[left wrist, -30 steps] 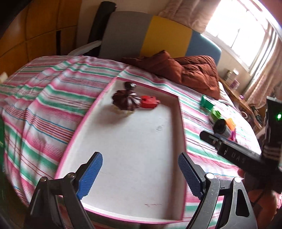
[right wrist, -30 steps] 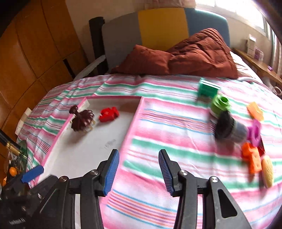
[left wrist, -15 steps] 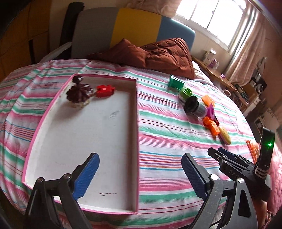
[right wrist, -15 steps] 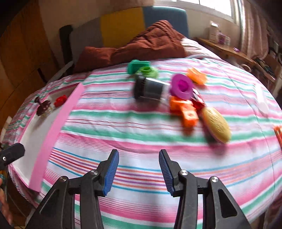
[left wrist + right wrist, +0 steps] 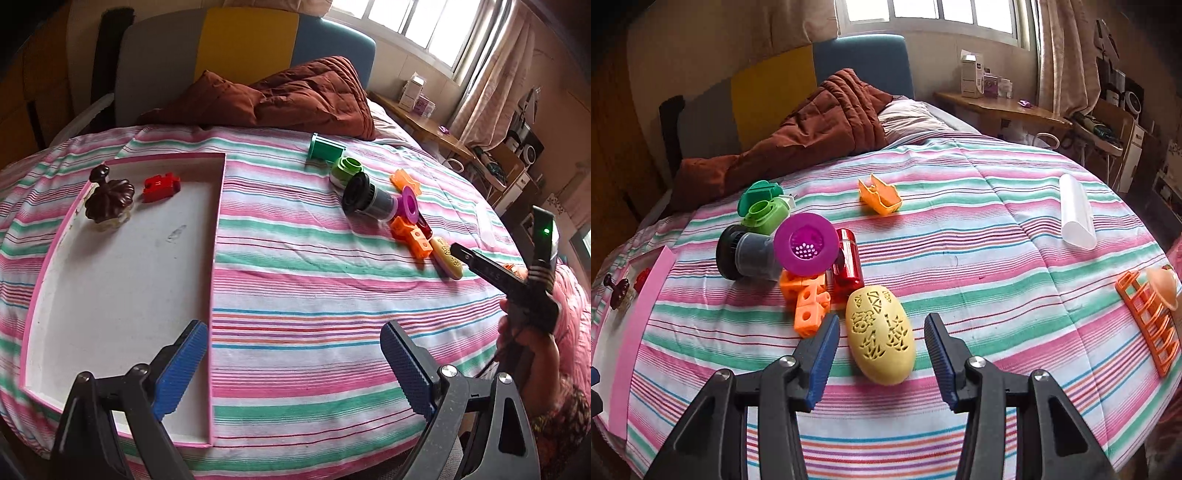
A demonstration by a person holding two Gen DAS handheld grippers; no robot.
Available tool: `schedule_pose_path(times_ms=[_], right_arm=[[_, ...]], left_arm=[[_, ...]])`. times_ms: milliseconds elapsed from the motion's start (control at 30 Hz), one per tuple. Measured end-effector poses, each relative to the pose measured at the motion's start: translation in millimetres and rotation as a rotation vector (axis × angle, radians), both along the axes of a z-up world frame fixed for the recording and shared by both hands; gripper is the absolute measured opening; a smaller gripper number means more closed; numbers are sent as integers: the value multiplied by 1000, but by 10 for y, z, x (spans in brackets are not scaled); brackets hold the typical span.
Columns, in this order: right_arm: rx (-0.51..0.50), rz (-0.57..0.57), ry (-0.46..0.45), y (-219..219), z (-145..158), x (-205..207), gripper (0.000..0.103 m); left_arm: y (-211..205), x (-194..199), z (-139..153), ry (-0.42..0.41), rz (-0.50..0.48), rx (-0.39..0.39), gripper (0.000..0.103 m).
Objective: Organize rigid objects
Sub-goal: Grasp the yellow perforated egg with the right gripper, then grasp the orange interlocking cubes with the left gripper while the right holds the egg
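Measured from the pink-rimmed tray [image 5: 218, 236], most of the sorting is judged to be still undone. Nearest the cameras, the right gripper [image 5: 881, 345] is held with its jaws spread on either side of the yellow perforated egg [image 5: 881, 332]; the pads are not seen to press on it, so it lies ungrasped on the striped bedspread [image 5: 314, 295], well to the right of the tray. The left gripper [image 5: 293, 363] is spread wide and empty above the bedspread beside the tray's near right corner.

Farther out, right of the tray, a cluster is left to be moved: orange cubes [image 5: 807, 301], a red cylinder [image 5: 847, 264], a purple disc [image 5: 805, 245], a black-capped jar [image 5: 748, 254], then a green ring piece [image 5: 764, 216] and a green block [image 5: 327, 147]. Farther right still lie an orange boat-like piece [image 5: 881, 195], a clear tube [image 5: 1076, 216] and an orange rack [image 5: 1148, 321]. Only two things are seen inside the tray, at its far end: a dark brown knobbed piece [image 5: 109, 197] and a red piece [image 5: 160, 186].

Compared with a second ago, both views have been swung from the tray towards the cluster; the egg has been brought between the right jaws. The left jaws have just been opening, with nothing between them.
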State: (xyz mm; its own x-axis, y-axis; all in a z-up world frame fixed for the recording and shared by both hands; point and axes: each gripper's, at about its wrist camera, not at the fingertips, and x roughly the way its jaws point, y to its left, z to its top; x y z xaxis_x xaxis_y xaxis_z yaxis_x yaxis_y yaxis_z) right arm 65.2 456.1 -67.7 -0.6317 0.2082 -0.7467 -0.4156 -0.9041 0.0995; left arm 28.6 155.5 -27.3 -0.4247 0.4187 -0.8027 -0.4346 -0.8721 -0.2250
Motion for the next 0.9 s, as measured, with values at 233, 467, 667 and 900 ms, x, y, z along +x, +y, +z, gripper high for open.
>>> schedule_pose_path(times_ms=[233,467,667,900], right_arm=[[-69,54,7,86,-205,-162,48],[-56,40,9,59,-293,-151,44],[-27,-70,36,137,-294,-5,44],[-54,-170,82,274,-308,145,44]], left_arm=[[76,26,-21,-12,-6,-13,95],[307,-1,-2,-4,-40,-31,95],[749,-62,-9,-5,-101,-43,96],[1399,-281,-164,-20,-130,-72,97]])
